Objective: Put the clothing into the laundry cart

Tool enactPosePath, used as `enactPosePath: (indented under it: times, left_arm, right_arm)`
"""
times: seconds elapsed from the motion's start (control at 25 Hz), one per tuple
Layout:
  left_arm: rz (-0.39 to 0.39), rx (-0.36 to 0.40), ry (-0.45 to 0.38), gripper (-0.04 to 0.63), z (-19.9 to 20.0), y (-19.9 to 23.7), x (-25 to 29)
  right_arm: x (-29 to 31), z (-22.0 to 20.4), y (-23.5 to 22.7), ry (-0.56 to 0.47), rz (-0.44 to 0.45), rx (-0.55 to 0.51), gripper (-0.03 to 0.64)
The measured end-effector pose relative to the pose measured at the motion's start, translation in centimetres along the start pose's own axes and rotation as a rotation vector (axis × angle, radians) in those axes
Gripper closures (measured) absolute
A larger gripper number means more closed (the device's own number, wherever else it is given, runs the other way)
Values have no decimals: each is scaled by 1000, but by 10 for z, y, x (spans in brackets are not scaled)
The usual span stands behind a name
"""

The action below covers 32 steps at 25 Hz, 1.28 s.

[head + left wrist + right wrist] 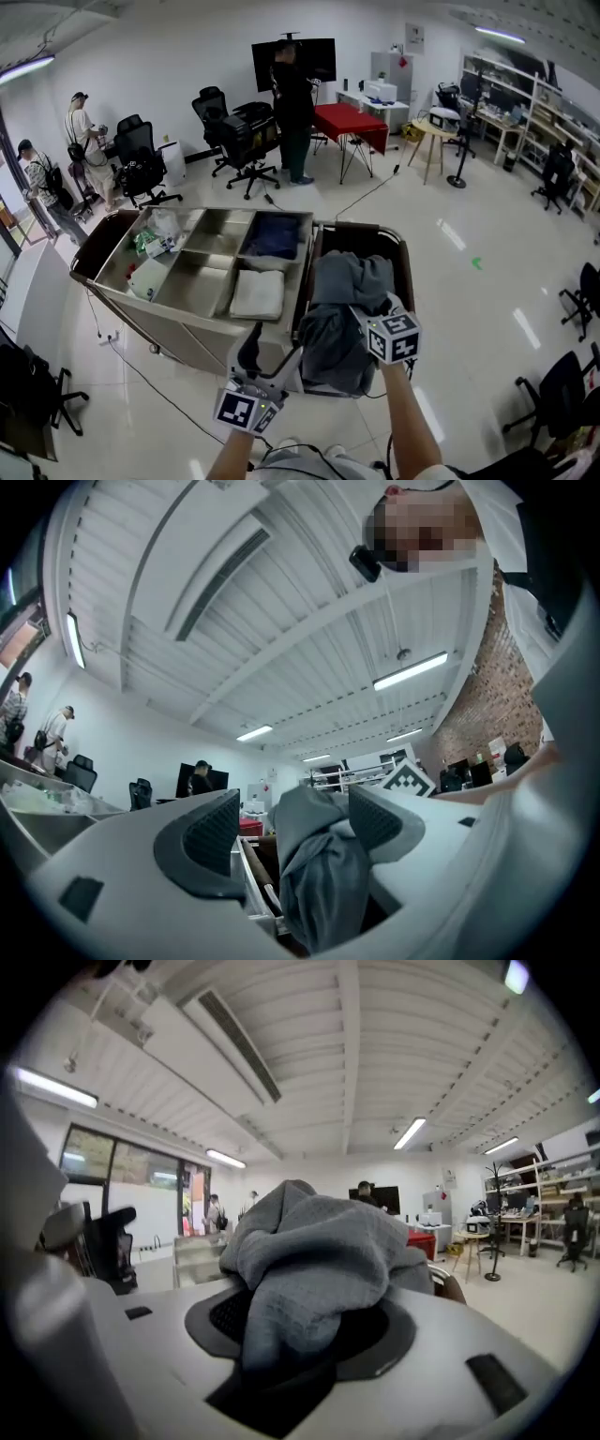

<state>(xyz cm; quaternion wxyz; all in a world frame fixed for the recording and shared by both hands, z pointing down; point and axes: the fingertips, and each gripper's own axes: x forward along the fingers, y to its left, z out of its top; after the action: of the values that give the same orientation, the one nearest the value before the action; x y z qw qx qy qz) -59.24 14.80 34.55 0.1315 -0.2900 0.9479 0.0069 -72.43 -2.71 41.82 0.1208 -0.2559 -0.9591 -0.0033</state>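
Note:
A bunched grey garment (342, 319) hangs over the near rim of the dark laundry cart (405, 272), partly inside it. My right gripper (367, 314) sits at the garment's right side, and in the right gripper view the grey garment (309, 1251) fills the narrow gap of the right gripper (305, 1321), pinched there. My left gripper (272, 354) stands just left of the garment at the cart's near corner. In the left gripper view the left gripper (292, 822) is open, with the grey garment (319, 874) hanging in the gap against the right pad and clear of the left.
Left of the cart stands a steel trolley (202, 323) with several compartments holding a blue folded item (274, 236), a white folded item (258, 292) and plastic bags (155, 239). Beyond are office chairs (248, 131), a red table (349, 120) and people standing.

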Motion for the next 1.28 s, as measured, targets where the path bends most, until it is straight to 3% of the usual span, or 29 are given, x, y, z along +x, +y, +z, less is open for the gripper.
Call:
enactPosePath:
  times: [0.12,0.28,0.44,0.76,0.96,1.28]
  left_arm:
    - [-16,-4,-4,255,-3,13,14]
    - [-31,-26,11,255,-15,23,25]
    - [-65,-62,9,255,-26,20,39]
    - [-146,-97,-11,255,-25,-10,58]
    - [-134,-73,-19,255,-15,-7,59]
    - [-48,-35,-2,255,-19,4,47]
  right_arm:
    - [14,-39,-21,146,-80,-4,255]
    - [-7,-52,-31,188,-114,-2,176]
    - [-44,-27,-45,19,-184,25,169]
    - [-106,37,-18,-418,-162,24,173]
    - [-125,55,17,-519,-178,-44,176]
    - [-130,28,28,-459,-333,-79,181]
